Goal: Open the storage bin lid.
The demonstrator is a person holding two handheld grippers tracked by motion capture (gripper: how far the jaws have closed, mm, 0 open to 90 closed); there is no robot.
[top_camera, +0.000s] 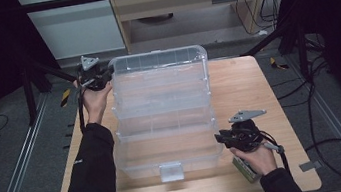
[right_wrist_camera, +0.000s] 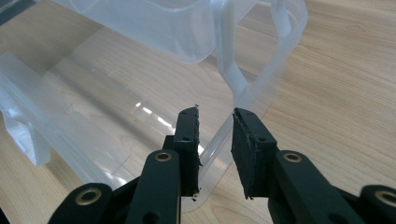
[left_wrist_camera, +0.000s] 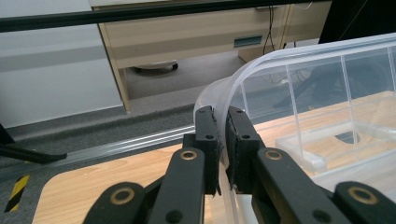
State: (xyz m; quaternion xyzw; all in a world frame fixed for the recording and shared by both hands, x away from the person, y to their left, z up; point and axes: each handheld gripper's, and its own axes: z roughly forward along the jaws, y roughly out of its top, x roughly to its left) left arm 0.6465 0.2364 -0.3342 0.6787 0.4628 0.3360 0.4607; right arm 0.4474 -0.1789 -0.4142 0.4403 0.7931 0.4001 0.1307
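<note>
A clear plastic tiered storage box [top_camera: 164,122] stands fanned open on the wooden table [top_camera: 242,81]. Its top tray [top_camera: 158,60] is at the far end and its white latch [top_camera: 171,171] at the near edge. My left gripper [top_camera: 109,75] is at the far left corner, shut on the thin clear rim [left_wrist_camera: 243,77] of that top tray; in the left gripper view the left gripper [left_wrist_camera: 222,116] has the wall pinched between its pads. At the near right corner my right gripper [top_camera: 219,137] has its jaws on either side of the bottom tray's curved rim [right_wrist_camera: 275,70], and the right gripper [right_wrist_camera: 215,114] holds it.
Bare wood lies to the right of the box and along the near edge. Past the table's far edge are a grey floor [top_camera: 230,32], a metal rail [left_wrist_camera: 116,147] and a pale cabinet [left_wrist_camera: 196,32]. Black frame bars and cables flank the table.
</note>
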